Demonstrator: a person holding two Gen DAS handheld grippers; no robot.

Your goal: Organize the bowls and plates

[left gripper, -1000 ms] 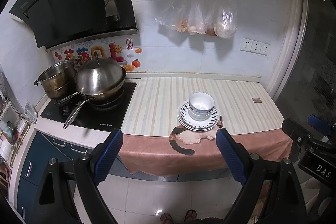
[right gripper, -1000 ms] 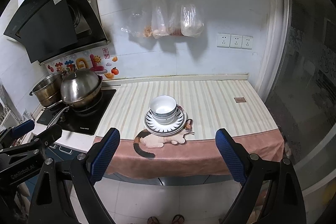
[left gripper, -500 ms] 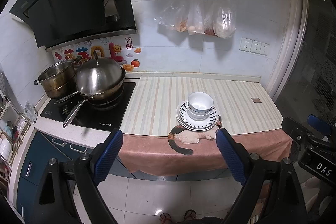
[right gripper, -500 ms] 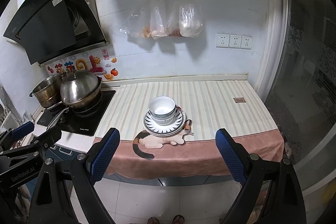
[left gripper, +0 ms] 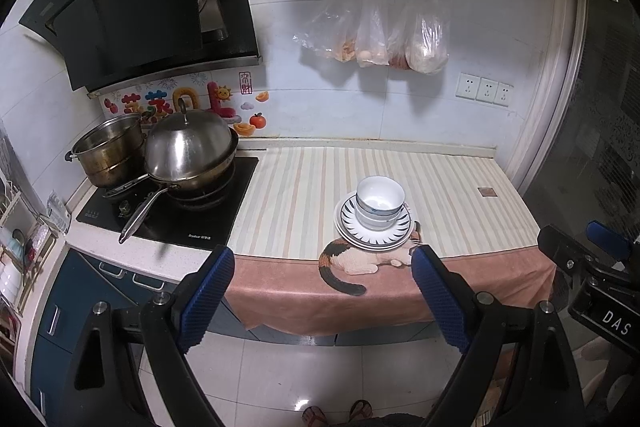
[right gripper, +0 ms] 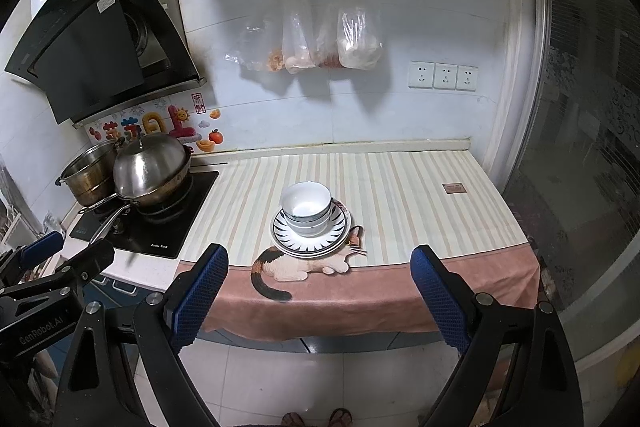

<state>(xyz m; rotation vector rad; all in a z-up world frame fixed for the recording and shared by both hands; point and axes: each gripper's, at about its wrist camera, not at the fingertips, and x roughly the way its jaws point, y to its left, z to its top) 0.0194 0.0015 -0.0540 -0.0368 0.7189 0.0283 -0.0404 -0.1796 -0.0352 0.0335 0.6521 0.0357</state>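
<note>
The stacked bowls (left gripper: 379, 202) sit on a pile of plates (left gripper: 374, 231) near the front edge of the desk (left gripper: 448, 187), on a striped cloth whose pink border (left gripper: 304, 291) hangs over that edge. The plates partly cover a cat picture (left gripper: 360, 261) printed on the cloth. Striped surface lies bare to the right of the stack as far as the wall corner, and behind it up to the tiled wall; to the left, bare cloth runs to the black cooktop (left gripper: 176, 211) carrying a lidded wok (left gripper: 188, 151) and a steel pot (left gripper: 108, 151).

Both tongs are spread wide, gripping nothing, held over the floor short of the desk edge: the left tongs (left gripper: 320, 291) and the right tongs (right gripper: 318, 291).

The left view shows the right tool at its right margin and blue cabinet fronts (left gripper: 60, 307) below the cooktop. The right view shows the left tool at its lower left and more of the glass door (right gripper: 580, 147).
</note>
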